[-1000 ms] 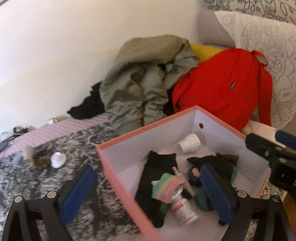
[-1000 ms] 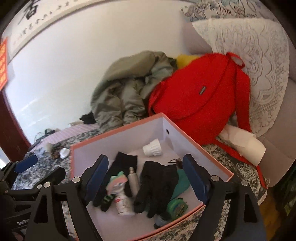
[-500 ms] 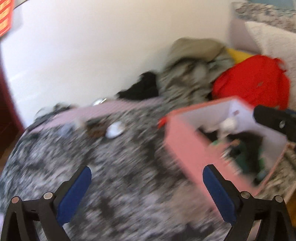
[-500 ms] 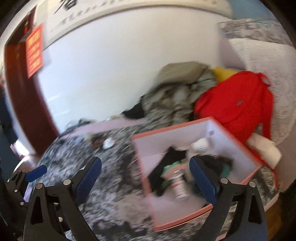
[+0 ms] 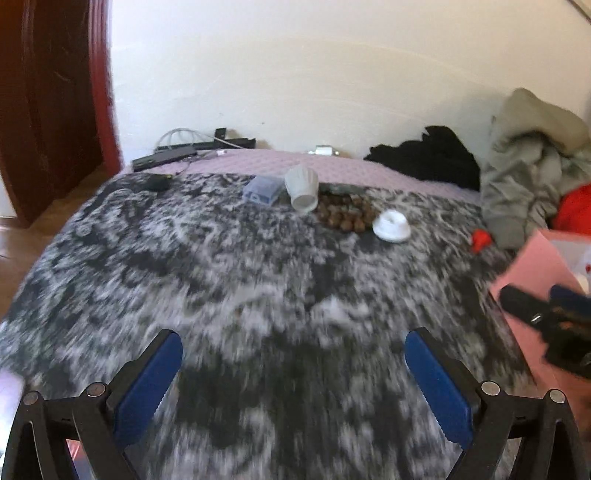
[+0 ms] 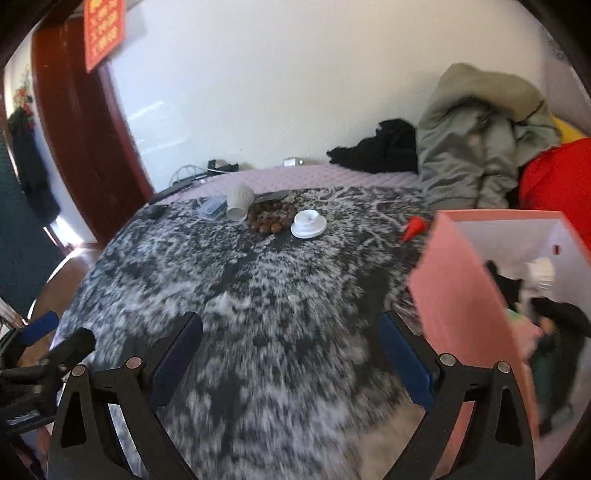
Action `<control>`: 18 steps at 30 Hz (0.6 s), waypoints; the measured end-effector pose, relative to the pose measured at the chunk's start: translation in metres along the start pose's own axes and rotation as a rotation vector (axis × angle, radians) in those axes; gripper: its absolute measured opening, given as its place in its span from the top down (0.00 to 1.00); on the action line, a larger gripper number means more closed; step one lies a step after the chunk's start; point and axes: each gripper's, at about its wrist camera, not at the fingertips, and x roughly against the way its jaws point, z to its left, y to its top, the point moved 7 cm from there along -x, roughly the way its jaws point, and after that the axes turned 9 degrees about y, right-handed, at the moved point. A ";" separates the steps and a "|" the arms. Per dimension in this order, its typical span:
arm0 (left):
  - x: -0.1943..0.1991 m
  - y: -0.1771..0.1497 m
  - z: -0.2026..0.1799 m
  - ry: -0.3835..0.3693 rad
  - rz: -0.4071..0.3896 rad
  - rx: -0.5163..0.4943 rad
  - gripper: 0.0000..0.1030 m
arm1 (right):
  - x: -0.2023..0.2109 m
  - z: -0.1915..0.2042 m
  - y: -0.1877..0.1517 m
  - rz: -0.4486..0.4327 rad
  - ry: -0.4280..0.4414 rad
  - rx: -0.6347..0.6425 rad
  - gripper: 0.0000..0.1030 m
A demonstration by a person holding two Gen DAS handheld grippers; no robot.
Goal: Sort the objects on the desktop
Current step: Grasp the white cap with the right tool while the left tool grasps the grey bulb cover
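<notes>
Pink box point(image 6: 465, 295) – no legible label; red door sign point(image 6: 103, 31) too blurred.

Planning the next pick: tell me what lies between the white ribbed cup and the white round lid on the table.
A cluster of brown beads lies between the white ribbed cup and the white round lid. Both wrist views show it, the right more sharply.

Bare bedspread point(image 5: 280, 288) ahead, pink box point(image 6: 461, 295) rightward

Far side of the bench point(image 6: 258, 295) — one white ribbed cup point(image 6: 239, 201), one blue case point(image 6: 213, 206), one cluster of brown beads point(image 6: 271, 218), one white lid point(image 6: 308, 223). Right — one red cone point(image 6: 413, 227), one pink box point(image 6: 469, 295).
</notes>
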 end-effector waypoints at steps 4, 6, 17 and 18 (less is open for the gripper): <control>-0.067 0.036 -0.018 -0.069 0.028 0.020 0.03 | -0.068 -0.011 0.024 0.034 -0.019 -0.005 0.06; -0.106 0.053 -0.030 -0.109 0.051 0.028 0.03 | -0.104 -0.019 0.037 0.055 -0.043 0.003 0.08; -0.267 0.124 -0.055 -0.132 0.083 0.023 0.20 | -0.232 -0.066 0.091 0.081 -0.088 -0.058 0.17; -0.279 0.128 -0.058 -0.121 0.087 0.008 0.27 | -0.240 -0.065 0.096 0.079 -0.089 -0.051 0.17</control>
